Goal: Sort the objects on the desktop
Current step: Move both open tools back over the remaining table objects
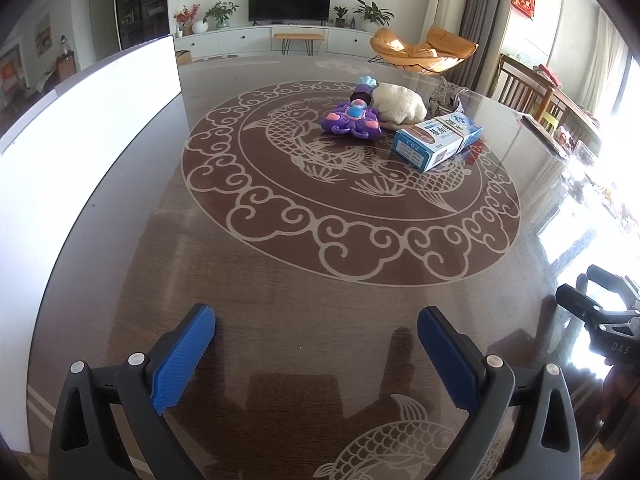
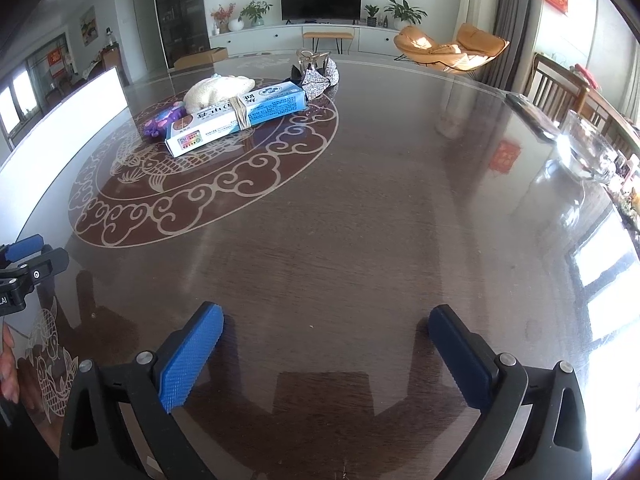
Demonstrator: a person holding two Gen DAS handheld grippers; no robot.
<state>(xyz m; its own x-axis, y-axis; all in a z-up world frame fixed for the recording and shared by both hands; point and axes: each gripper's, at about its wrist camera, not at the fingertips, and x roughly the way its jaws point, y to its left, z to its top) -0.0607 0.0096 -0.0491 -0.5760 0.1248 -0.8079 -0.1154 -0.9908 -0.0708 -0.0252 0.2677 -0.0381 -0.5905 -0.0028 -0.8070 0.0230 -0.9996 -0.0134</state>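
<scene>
A small heap of objects lies far across the brown glass-topped table (image 1: 280,280). It holds a purple toy (image 1: 352,120), a cream cloth bundle (image 1: 400,104) and a blue-and-white box (image 1: 438,140) bound with a rubber band. A grey patterned hair bow (image 2: 320,76) lies behind the box (image 2: 236,118). My left gripper (image 1: 316,328) hovers open over the near table, nothing between its blue pads. My right gripper (image 2: 326,328) is also wide open and empty, well short of the heap. Each gripper shows at the edge of the other's view.
A tall white board (image 1: 80,152) stands along the table's left side. A glass bowl (image 2: 588,152) and a dark flat object (image 2: 528,114) sit near the right edge. A hand (image 2: 8,364) shows at lower left. Wooden chairs (image 1: 520,88) stand beyond the table.
</scene>
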